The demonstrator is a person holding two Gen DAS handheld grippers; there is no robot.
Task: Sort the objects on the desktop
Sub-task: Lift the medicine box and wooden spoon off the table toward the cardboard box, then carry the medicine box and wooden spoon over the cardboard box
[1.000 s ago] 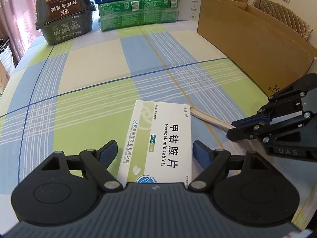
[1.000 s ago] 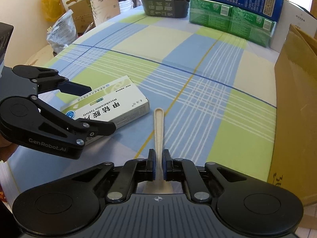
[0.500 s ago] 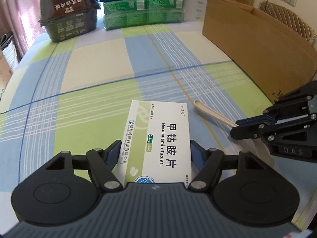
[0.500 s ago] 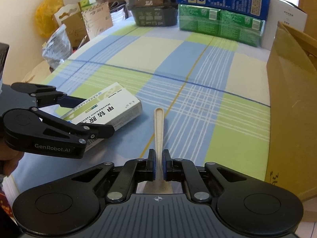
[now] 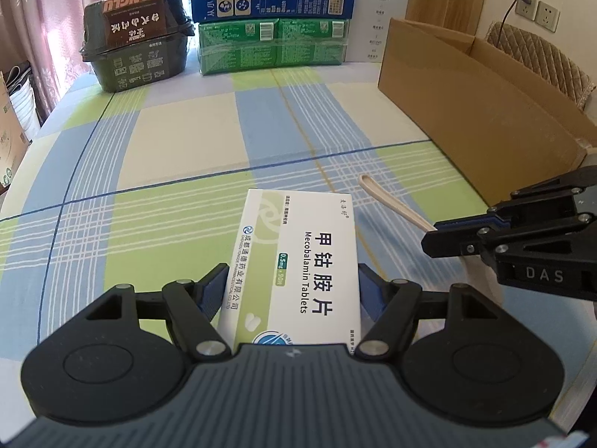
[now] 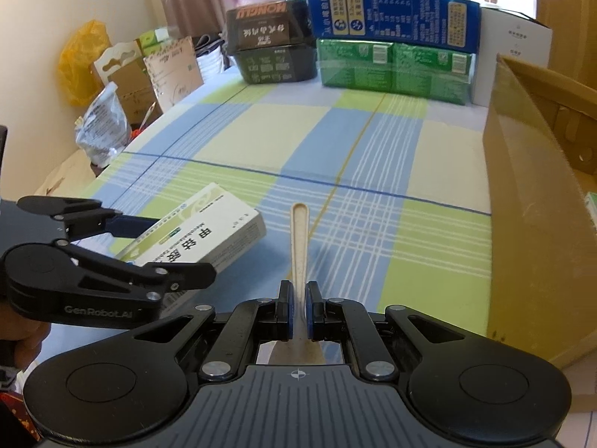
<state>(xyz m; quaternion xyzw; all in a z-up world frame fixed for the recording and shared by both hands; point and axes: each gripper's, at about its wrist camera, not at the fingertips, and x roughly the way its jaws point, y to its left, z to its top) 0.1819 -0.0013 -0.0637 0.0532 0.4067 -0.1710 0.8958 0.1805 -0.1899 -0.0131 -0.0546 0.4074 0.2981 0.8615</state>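
Gripping: left gripper (image 5: 293, 287) clamped across white medicine box (image 5: 298, 261), its far end tilted up; right gripper (image 6: 297, 308) pinching beige spoon (image 6: 299, 239), near cardboard box (image 6: 530, 201).

A lived-in home room is showing here: a table under a checked blue, green and cream tablecloth (image 5: 179, 142), pink curtains (image 5: 56, 18) hanging at the far window, a quilted chair back (image 5: 541, 59) sitting far right beneath wall sockets (image 5: 537, 11), and stacked grocery boxes (image 5: 272, 22) crowding the far edge.
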